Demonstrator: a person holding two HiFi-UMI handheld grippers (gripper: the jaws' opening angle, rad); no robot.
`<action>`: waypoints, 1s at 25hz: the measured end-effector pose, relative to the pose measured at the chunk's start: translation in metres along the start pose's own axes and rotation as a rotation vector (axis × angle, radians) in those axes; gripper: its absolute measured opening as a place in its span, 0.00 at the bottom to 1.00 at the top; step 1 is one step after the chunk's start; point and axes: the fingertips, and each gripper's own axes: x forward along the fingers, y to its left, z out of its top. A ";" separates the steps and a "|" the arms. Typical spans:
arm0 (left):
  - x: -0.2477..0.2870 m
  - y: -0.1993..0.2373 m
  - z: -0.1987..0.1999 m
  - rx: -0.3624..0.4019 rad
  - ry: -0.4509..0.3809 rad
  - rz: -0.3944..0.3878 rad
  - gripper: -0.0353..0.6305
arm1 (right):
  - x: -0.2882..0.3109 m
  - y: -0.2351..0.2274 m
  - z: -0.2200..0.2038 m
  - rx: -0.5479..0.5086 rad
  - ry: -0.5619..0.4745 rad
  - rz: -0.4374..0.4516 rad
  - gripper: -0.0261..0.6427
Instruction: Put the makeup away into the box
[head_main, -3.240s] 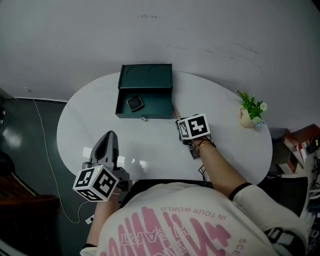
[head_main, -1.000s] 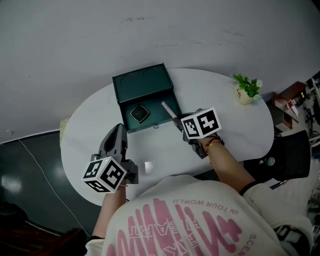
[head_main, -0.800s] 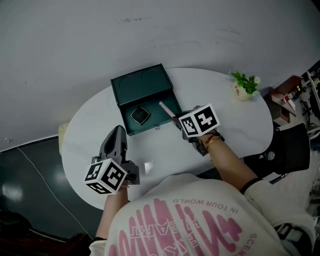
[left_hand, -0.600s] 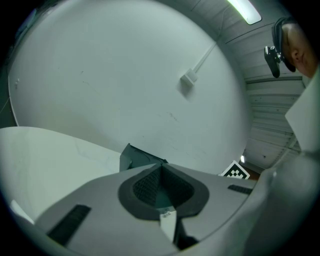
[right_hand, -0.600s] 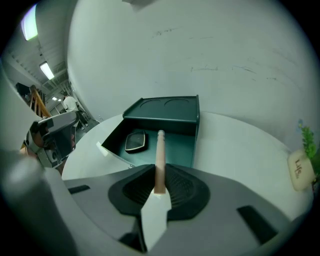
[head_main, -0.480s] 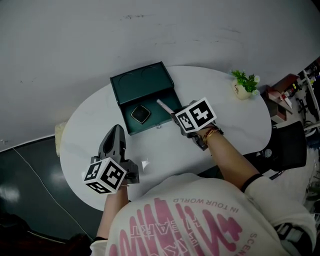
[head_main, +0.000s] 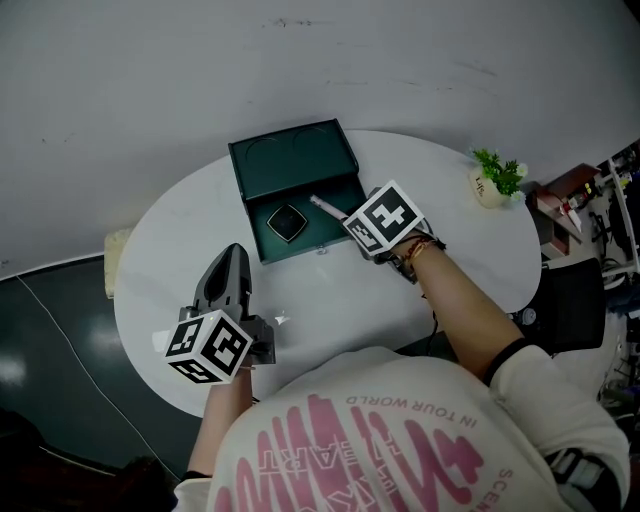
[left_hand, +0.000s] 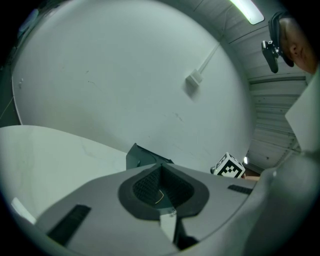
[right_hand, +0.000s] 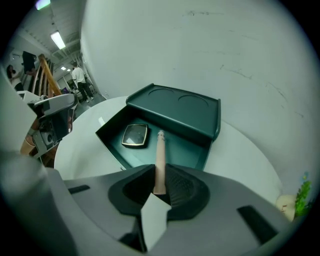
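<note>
Your right tongs (right_hand: 159, 188) pinch a pink stick (right_hand: 160, 152) over the open box (right_hand: 186, 146) near the compact (head_main: 287, 222), while your left tongs (head_main: 232, 256) are pressed together, empty, over the desk (head_main: 455, 250).

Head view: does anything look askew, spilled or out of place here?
Nothing stands out. The compact lies flat in the open box, the right tongs grip a pink stick over it, and the plant stands upright.

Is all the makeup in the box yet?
Nearly. The compact already lies in the open box. The right gripper holds a pink stick over the box. Left to do: lower it in and let go.
</note>
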 end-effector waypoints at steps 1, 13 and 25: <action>-0.001 0.001 0.000 -0.002 -0.003 0.003 0.06 | 0.002 0.000 0.001 -0.008 0.010 0.004 0.13; -0.007 0.013 0.003 -0.014 -0.020 0.044 0.06 | 0.025 0.007 0.002 -0.126 0.139 0.062 0.13; -0.013 0.021 0.004 -0.017 -0.034 0.083 0.06 | 0.043 0.001 -0.003 -0.193 0.230 0.016 0.14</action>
